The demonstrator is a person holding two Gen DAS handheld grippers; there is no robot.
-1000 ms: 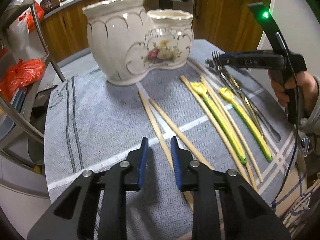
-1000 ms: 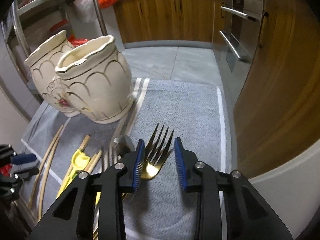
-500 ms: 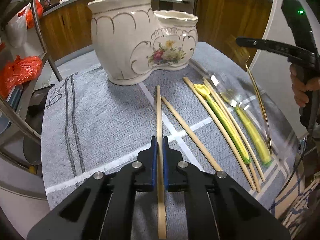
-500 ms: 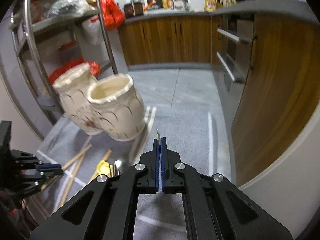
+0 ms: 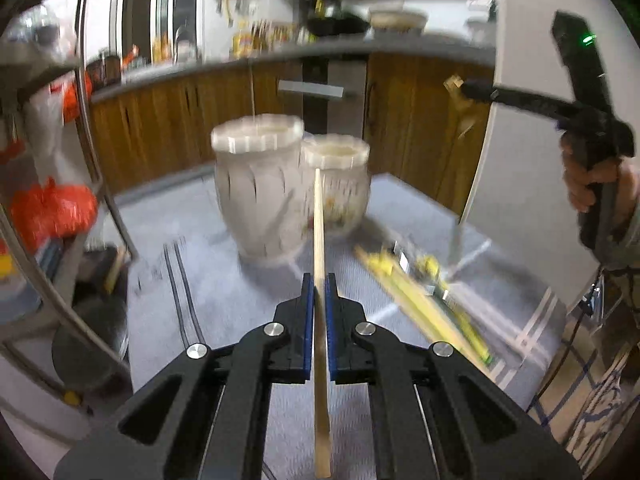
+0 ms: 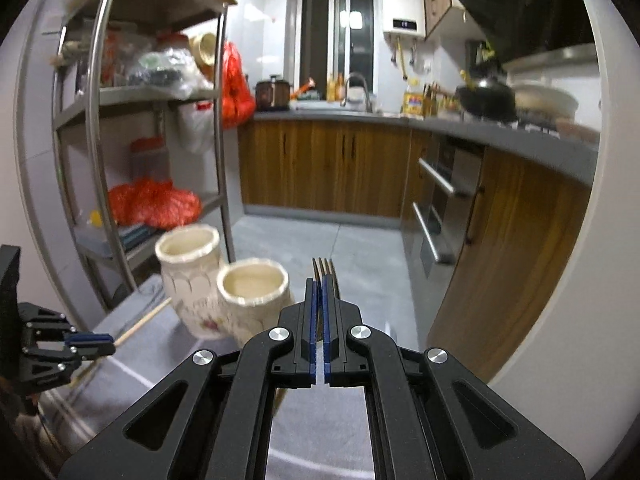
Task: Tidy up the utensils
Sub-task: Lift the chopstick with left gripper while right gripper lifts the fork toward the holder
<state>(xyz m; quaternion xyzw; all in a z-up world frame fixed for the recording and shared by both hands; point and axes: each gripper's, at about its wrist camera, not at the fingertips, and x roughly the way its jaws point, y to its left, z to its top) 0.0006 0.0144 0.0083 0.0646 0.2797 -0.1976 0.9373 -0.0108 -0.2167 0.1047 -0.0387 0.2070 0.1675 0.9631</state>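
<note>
My left gripper [image 5: 319,280] is shut on a wooden chopstick [image 5: 319,220] and holds it lifted, tip pointing at the cream two-pot ceramic holder [image 5: 260,196]. My right gripper [image 6: 320,280] is shut on a gold fork [image 6: 325,266], tines sticking up past the pads, raised high right of the holder [image 6: 252,292]. In the left wrist view the right gripper [image 5: 456,84] hangs up at the right with the fork [image 5: 456,184] dangling below it. In the right wrist view the left gripper [image 6: 108,340] with its chopstick [image 6: 144,320] is at the far left.
More chopsticks and yellow-green utensils [image 5: 420,280] lie on the grey cloth [image 5: 224,292] at the right. A metal shelf rack [image 6: 96,160] with red bags stands left of the table. Wooden cabinets [image 6: 512,248] run along the right.
Both grippers have risen well above the table with their utensils. The left chopstick now points at the holder. The left view is motion-blurred.
</note>
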